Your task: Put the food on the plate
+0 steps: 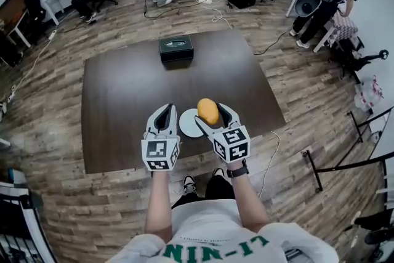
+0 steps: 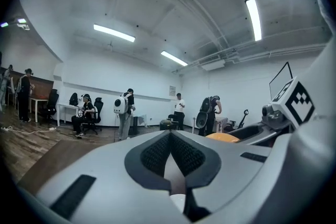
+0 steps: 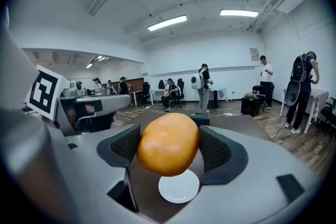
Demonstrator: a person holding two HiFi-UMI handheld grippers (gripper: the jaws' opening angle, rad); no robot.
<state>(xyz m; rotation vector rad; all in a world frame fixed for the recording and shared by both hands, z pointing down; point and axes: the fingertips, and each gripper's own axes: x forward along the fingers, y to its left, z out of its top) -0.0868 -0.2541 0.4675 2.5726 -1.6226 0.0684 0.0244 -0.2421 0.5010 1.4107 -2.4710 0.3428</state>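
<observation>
An orange, egg-shaped piece of food [image 1: 208, 111] hangs above the brown table, pinched between the pads of my right gripper [image 1: 210, 112]. In the right gripper view the food [image 3: 168, 144] fills the gap between both pads, and the small white plate [image 3: 179, 186] lies on the table below it. From the head view the plate [image 1: 188, 125] is partly hidden behind the right gripper. My left gripper [image 1: 164, 118] hovers just left of the plate, its jaws pressed together with nothing between them [image 2: 170, 152].
A dark green box [image 1: 176, 48] stands at the far side of the brown table [image 1: 123, 95]. Several people, chairs and desks are around the room on the wooden floor. Cables run across the floor behind the table.
</observation>
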